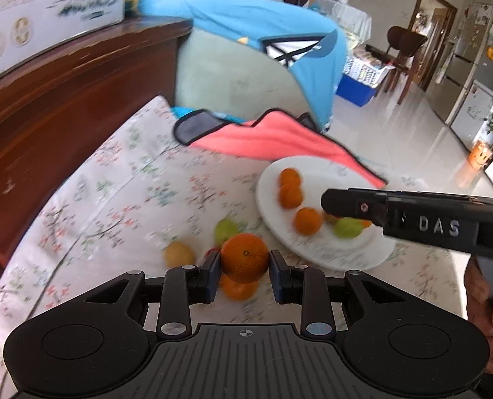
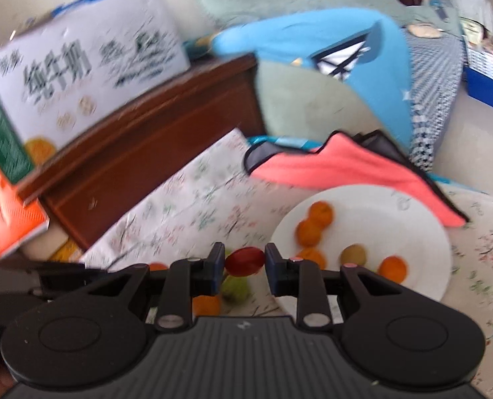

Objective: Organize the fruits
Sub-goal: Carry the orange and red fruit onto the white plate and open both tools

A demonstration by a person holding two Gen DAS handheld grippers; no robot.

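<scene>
My left gripper (image 1: 245, 262) is shut on an orange (image 1: 245, 257), held above the floral cloth (image 1: 113, 179). Under it lie another orange (image 1: 239, 289), a green fruit (image 1: 226, 229) and a yellow fruit (image 1: 179, 254). To the right stands a white plate (image 1: 326, 249) with several oranges and a green fruit (image 1: 346, 227). The right gripper's body (image 1: 412, 221) reaches over that plate. In the right wrist view my right gripper (image 2: 245, 262) is shut on a red fruit (image 2: 245, 261), above a green fruit (image 2: 235, 287) and an orange (image 2: 206, 304). The plate (image 2: 396, 229) lies to its right.
A pink cloth (image 1: 269, 136) overlaps the plate's far rim. Blue and grey-green fabric (image 1: 240, 66) is heaped behind it. A dark wooden cabinet (image 1: 63, 99) borders the cloth on the left, with a printed carton (image 2: 80, 66) on top. A hand (image 1: 486, 302) grips the right tool.
</scene>
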